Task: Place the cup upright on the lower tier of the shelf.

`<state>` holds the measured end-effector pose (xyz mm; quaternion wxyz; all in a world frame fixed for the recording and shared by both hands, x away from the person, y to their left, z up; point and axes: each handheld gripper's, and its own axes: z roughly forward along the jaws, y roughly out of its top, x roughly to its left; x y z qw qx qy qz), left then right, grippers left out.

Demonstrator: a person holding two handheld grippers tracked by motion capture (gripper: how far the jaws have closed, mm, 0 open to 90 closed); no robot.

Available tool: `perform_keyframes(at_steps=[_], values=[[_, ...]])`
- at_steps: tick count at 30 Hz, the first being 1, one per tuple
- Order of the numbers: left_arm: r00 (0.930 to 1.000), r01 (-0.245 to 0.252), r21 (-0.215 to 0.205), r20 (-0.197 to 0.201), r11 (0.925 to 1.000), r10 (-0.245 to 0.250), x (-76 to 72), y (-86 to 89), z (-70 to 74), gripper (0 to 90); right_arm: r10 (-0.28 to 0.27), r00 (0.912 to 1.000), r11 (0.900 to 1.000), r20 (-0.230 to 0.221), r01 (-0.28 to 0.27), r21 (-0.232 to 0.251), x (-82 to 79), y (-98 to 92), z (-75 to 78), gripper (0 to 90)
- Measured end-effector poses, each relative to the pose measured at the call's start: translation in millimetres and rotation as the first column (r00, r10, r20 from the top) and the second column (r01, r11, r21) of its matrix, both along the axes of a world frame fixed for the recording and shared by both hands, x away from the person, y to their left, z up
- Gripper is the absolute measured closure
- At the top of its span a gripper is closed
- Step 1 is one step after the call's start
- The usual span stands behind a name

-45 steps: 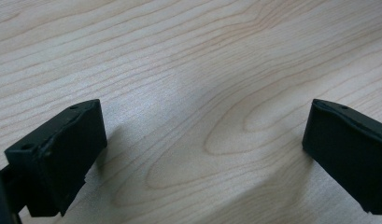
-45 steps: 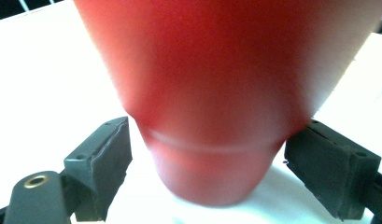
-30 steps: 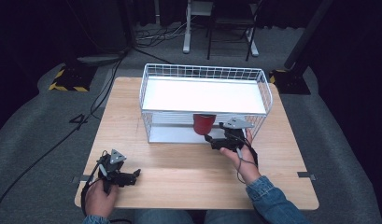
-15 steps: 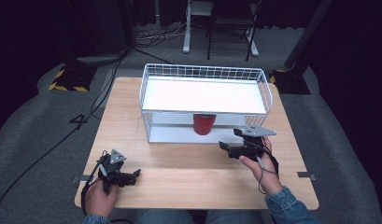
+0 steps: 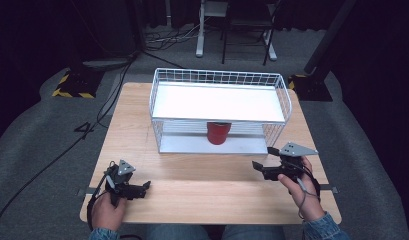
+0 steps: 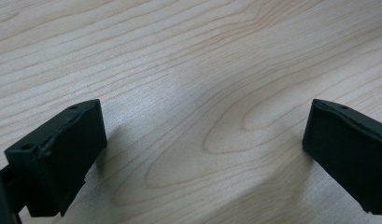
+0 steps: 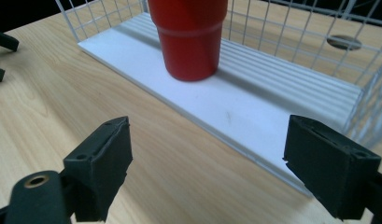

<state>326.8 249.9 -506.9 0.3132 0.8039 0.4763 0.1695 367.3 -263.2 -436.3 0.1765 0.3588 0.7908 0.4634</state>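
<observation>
Now, red cup (image 5: pixel 218 132): standing upright at frame centre on the lower shelf of the wire rack (image 5: pixel 157 100), with nothing touching it.
Right tool (image 5: pixel 262 158): backing away toward the lower right, jaws standing apart, gripping nothing.
Left tool (image 5: pixel 144 187): idling at lower left over the tabletop (image 5: pixel 192 197), jaws apart, empty.
Meaning: the cup is probably sitting placed, and the retreat is ending that step.
</observation>
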Motion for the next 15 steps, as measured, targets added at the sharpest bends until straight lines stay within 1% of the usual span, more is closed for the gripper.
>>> perform_keyframes(at_steps=[5, 8, 11, 15], values=[[1.0, -0.002, -0.003, 0.0, 1.0, 0.002, 0.3, -0.2, -0.1, 0.0, -0.025, 0.9995, 1.0, -0.018, 0.025, -0.019, -9.1, -15.0, -4.0, 15.7], [1.0, -0.001, -0.001, 0.0, 1.0, 0.001, 0.6, -0.2, -0.1, 0.0, -0.046, 0.9985, 0.999, -0.028, 0.046, -0.019, -13.8, -25.1, -10.2, 15.7], [1.0, -0.001, -0.002, 0.001, 1.0, 0.002, 0.6, -0.2, -0.1, 0.0, -0.075, 0.9969, 0.997, -0.024, 0.074, -0.034, -17.8, -34.5, -16.8, 15.7], [1.0, -0.001, -0.001, 0.0, 1.0, 0.001, 0.6, -0.2, -0.1, 0.0, -0.1, 0.9938, 0.995, -0.048, 0.099, -0.03, -21.6, -45.6, -25.7, 15.7]])
